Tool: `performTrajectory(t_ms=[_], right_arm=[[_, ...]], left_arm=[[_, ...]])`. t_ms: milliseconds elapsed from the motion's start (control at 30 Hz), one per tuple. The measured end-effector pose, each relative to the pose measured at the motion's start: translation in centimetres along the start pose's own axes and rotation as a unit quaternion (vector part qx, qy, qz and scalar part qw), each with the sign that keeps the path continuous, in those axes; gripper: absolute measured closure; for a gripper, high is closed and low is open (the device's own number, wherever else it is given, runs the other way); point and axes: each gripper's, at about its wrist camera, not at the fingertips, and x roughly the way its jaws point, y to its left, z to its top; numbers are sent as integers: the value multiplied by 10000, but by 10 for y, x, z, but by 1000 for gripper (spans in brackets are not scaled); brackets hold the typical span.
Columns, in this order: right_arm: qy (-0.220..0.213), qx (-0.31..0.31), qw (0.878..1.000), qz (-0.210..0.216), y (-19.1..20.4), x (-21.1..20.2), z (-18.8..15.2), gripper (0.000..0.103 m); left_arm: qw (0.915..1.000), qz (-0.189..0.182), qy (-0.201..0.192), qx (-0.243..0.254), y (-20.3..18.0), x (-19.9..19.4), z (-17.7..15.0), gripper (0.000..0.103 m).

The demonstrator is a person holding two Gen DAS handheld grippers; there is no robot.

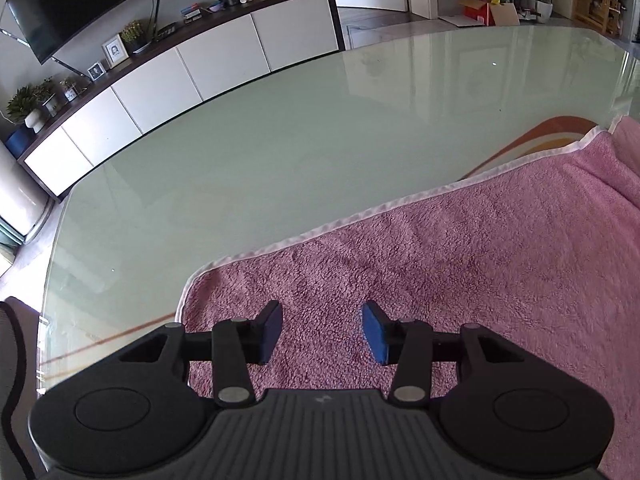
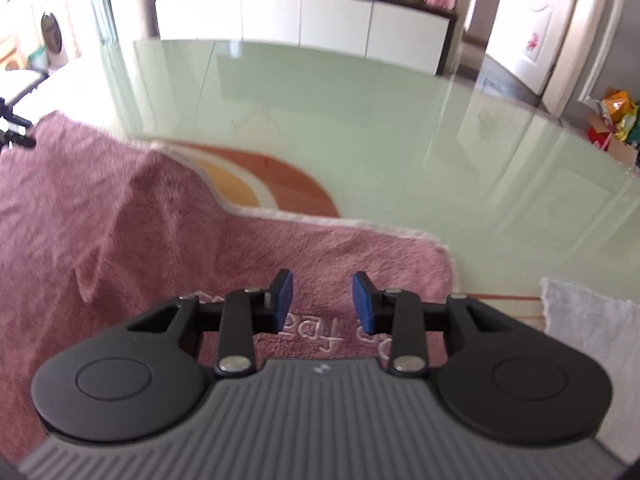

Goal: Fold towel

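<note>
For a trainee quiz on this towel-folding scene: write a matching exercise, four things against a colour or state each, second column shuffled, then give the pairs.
Things:
1. towel
2. table
3. left hand-held gripper
4. cloth

Descriptions:
A. open, holding nothing
B. white, at the table's near right
C. pink with a pale hem
D. pale green and glossy

Pairs: 1-C, 2-D, 3-A, 4-B
</note>
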Motion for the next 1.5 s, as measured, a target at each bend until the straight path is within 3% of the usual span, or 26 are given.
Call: performTrajectory(t_ms=[100, 233, 300, 600, 867, 1067, 1167, 1233, 1367, 1500], right_arm=[[5, 89, 9999, 45, -4, 1, 0, 66], [37, 240, 9997, -26, -11, 2, 0, 47], [40, 313, 9995, -47, -15, 4, -1, 43], [-21, 708, 9936, -883, -33, 11, 1, 47], [25, 993, 9822, -1594, -53, 24, 9, 47], [3, 1065, 9766, -1868, -55, 32, 11, 46], [-50, 972, 9770, -1900, -53, 30, 7, 47], [-245, 1238, 9788, -1610, -55, 12, -1, 47], [-624, 1588, 9807, -952, -46, -39, -28, 46], [-577, 1518, 9848, -617, -21, -75, -65, 46]], left_arm=[[9999, 35, 109, -5, 0, 6, -3, 52], [9996, 57, 203, -206, 9, 9, -4, 39], [9993, 165, 238, -251, 14, 9, -5, 34], [9926, 1001, 353, -583, 40, 5, -8, 33], [9840, 1490, 436, -878, 54, -1, -13, 33], [9771, 1767, 458, -1097, 62, -7, -20, 30], [9759, 1738, 519, -1216, 67, -9, -18, 30], [9797, 1612, 489, -1084, 65, -13, -18, 37], [9862, 1480, 315, -671, 44, -33, -30, 35], [9900, 1260, 275, -577, 20, -62, -62, 31]])
